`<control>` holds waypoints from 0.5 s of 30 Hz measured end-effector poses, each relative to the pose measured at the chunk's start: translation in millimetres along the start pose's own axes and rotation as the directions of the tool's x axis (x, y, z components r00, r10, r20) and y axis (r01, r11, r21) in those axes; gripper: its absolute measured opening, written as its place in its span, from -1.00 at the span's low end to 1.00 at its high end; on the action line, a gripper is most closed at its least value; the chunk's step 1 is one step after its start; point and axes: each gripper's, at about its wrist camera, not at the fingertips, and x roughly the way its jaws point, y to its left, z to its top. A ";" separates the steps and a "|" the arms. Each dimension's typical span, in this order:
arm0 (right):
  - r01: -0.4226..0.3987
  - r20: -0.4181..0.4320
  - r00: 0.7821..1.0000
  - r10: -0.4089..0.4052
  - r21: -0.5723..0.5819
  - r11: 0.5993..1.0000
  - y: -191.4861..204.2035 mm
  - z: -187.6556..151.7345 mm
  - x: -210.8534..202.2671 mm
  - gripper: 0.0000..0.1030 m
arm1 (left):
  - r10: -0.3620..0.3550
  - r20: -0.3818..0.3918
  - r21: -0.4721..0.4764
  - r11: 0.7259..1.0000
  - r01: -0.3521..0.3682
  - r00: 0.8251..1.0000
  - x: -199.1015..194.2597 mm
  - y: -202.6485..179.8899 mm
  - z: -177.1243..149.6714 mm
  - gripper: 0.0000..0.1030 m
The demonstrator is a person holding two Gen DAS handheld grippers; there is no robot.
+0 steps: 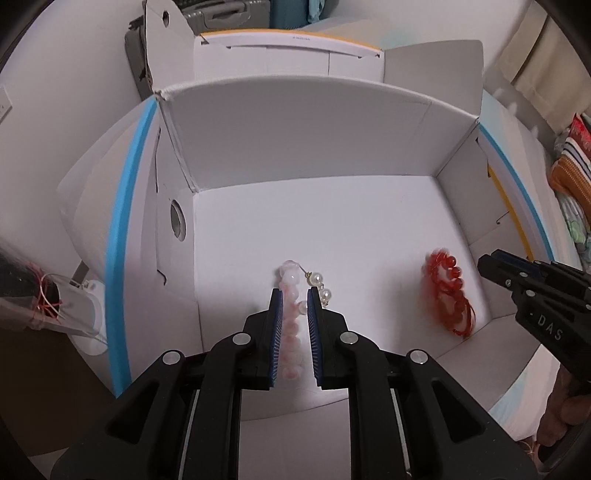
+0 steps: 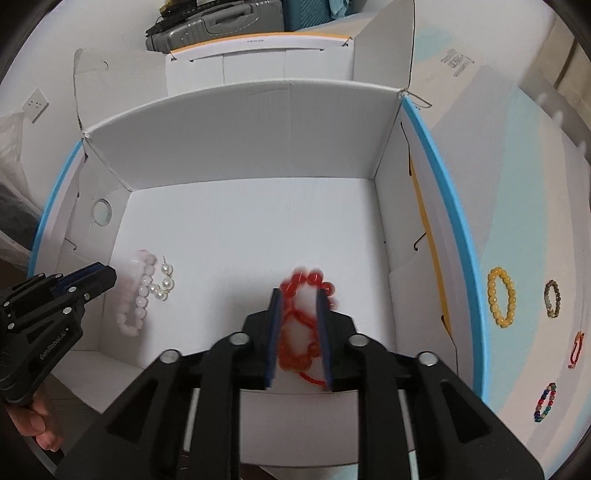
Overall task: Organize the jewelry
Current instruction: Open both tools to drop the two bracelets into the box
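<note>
Where jaws part: red bracelet [image 2: 301,321], box wall [image 2: 236,133] beyond.

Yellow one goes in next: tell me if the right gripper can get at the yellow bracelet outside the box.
Probably yes: yellow bracelet lies exposed outside the box wall, but the right gripper must lift over it.

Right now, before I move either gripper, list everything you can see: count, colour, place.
White box: 1, open-topped, centre.
Pink bead bracelet: 1, box floor, left.
Pearl piece: 1, white, beside the pink bracelet.
Red bead bracelet: 1, blurred, box floor, right.
Yellow bracelet: 1, outside the box, right.
Dark bead bracelet: 1, right of the yellow.
Red cord: 1, below that.
Multicolour bracelet: 1, nearest.
Suitcase: 1, grey, behind.
Left gripper: open, around the pink bracelet.
Right gripper: open, around the red bracelet.
</note>
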 end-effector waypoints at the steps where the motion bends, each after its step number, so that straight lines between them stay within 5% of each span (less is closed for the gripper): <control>1: 0.000 0.008 1.000 0.000 0.001 1.000 0.1 -0.2 -4.1 -0.22 | 0.001 0.006 0.000 1.000 -0.001 1.000 -1.4 -1.9 0.4 -0.38; 2: -0.004 0.015 1.000 0.004 0.001 1.000 0.2 0.6 -7.7 0.03 | 0.001 0.016 -0.003 1.000 -0.001 1.000 -5.3 -2.7 0.2 -0.25; 6: -0.015 0.074 0.997 0.014 0.011 1.000 -5.7 -1.3 -32.1 0.43 | -0.007 0.040 0.015 1.000 0.006 0.999 -15.3 -10.8 -0.1 0.09; 7: -0.019 0.084 0.996 0.017 0.017 1.000 -8.3 -1.5 -37.4 0.52 | 0.003 0.050 0.018 1.000 -0.004 0.999 -18.9 -13.3 -0.2 0.34; 11: -0.022 0.117 0.993 0.017 0.040 0.999 -23.4 -6.2 -57.4 0.80 | 0.030 0.107 0.033 0.999 -0.033 0.994 -32.7 -19.9 1.1 0.58; 15: -0.023 0.159 0.987 0.012 0.067 0.997 -40.5 -14.1 -75.0 0.86 | 0.025 0.142 0.041 0.999 -0.031 0.990 -45.0 -30.2 5.3 0.85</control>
